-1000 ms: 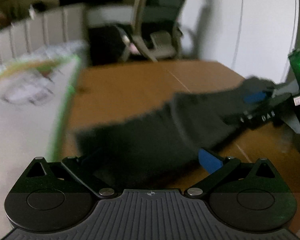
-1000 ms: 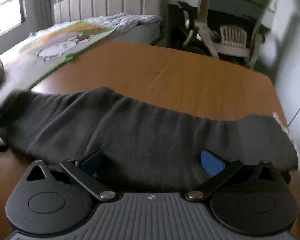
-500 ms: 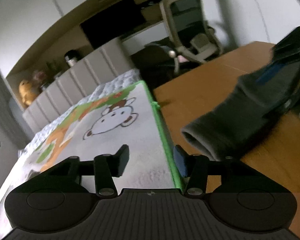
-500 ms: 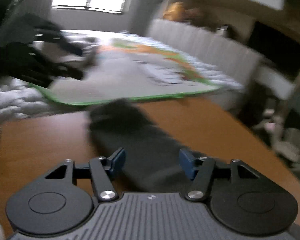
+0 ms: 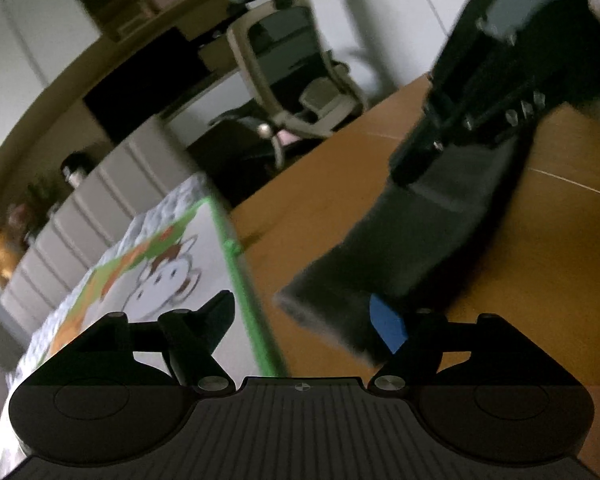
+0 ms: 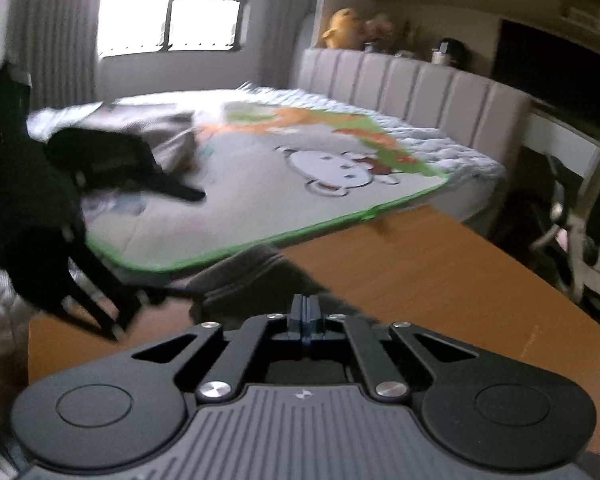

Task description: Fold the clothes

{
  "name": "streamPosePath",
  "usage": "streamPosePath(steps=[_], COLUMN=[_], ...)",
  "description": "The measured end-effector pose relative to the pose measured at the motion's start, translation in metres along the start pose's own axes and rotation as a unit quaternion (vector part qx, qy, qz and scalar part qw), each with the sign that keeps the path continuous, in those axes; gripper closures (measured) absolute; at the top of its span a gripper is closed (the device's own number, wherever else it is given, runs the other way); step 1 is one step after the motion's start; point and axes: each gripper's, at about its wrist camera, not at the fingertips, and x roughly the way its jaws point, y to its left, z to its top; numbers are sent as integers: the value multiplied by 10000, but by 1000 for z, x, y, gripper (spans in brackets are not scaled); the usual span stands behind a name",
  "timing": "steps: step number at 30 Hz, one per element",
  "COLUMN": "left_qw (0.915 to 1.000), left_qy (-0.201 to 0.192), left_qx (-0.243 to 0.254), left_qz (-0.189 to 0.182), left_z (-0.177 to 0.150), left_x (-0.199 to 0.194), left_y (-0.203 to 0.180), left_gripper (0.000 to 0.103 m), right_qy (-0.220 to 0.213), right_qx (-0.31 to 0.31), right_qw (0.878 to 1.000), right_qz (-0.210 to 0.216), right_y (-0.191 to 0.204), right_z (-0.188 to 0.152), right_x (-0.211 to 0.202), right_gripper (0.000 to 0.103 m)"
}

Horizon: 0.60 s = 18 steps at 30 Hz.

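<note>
A dark grey garment (image 5: pixel 428 240), folded into a long band, lies across a brown wooden desk (image 5: pixel 332 200). In the left wrist view the left claw (image 5: pixel 306 320) is wide open and holds nothing; its blue-padded finger (image 5: pixel 386 326) sits right at the near end of the garment, while the other finger is over the edge of a bed. The far end of the garment runs up to the right claw (image 5: pixel 460 120), which appears here as a blurred black frame above the cloth.

In the right wrist view the right claw (image 6: pixel 305 320) has its two blue pads pressed together, with the grey garment (image 6: pixel 252 276) directly at and beyond the tips; whether cloth is pinched between the pads cannot be told from here. The left claw (image 6: pixel 112 312) shows at the left as a blurred dark shape over the corner of the desk (image 6: pixel 440 280), close to the garment's other end.

Just beside the desk stands a bed with a monkey-print play mat (image 6: pixel 300 184) edged in green and a padded grey headboard (image 6: pixel 412 80). An office chair (image 5: pixel 296 76) stands past the desk, and a bright window (image 6: pixel 172 4) is behind the bed.
</note>
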Motion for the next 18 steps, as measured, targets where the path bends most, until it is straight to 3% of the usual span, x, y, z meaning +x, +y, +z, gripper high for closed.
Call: streamPosePath(steps=[4, 6, 8, 10, 13, 14, 15, 18], left_qw=[9997, 9998, 9999, 9998, 9993, 9991, 9989, 9988], left_qy=[-30, -56, -78, -22, 75, 94, 96, 46], left_qx=[172, 159, 77, 139, 341, 400, 440, 480], left_qz=[-170, -138, 18, 121, 112, 96, 86, 73], left_z=[6, 7, 8, 5, -3, -6, -9, -11], left_x=[0, -6, -13, -19, -27, -29, -30, -24], left_y=[2, 6, 7, 5, -6, -9, -12, -17], left_gripper=[22, 18, 15, 13, 11, 11, 11, 10], right_qy=[142, 452, 753, 974, 977, 848, 750, 491], right_qx=[106, -82, -277, -472, -772, -863, -807, -278], right_qw=[9989, 9970, 9938, 9906, 9897, 9910, 9928, 9978], right_qz=[437, 622, 768, 834, 712, 564, 468, 335], right_y=[-8, 1, 10, 21, 36, 42, 41, 22], right_z=[-5, -10, -16, -23, -29, -30, -27, -12], right_x=[-12, -14, -11, 3, 23, 26, 25, 12], right_gripper=[98, 82, 73, 72, 74, 92, 99, 99])
